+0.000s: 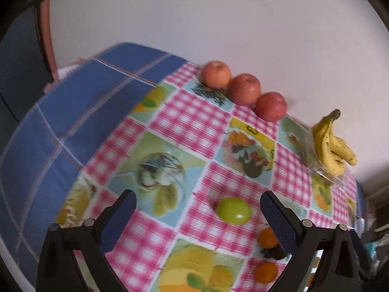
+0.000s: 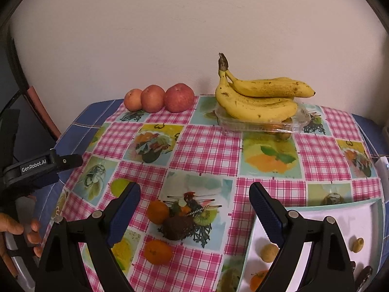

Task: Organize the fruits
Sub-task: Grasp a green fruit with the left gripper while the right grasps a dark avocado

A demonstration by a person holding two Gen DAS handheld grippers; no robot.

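Left wrist view: the left gripper (image 1: 198, 203) hovers over a table (image 1: 199, 131) covered in a pink checked, fruit-printed cloth, its jaws spread wide and holding nothing. A green fruit (image 1: 234, 210) lies on the cloth between the fingertips, nearer the right-hand finger and touching neither. At 5 o'clock sit two oranges (image 1: 267, 238) with a dark brown fruit (image 1: 276, 253) between them, partly hidden by that finger. At 12 o'clock three red apples (image 1: 244, 88) stand in a touching row against the white wall (image 1: 218, 19). At 2 o'clock a bunch of bananas (image 1: 331, 143) rests on a clear plastic tray (image 1: 321, 170).

Right wrist view: the right gripper (image 2: 194, 194) is also wide open and empty. Between its fingers, toward 7 o'clock, lie the two oranges and the dark fruit. At 5 o'clock a white tray (image 2: 340, 219) holds small fruits, including an orange one and two tan ones. Apples sit at 11 o'clock, bananas at 1 o'clock. At 9 o'clock the left gripper's body appears, with a hand (image 2: 22, 231) below it.
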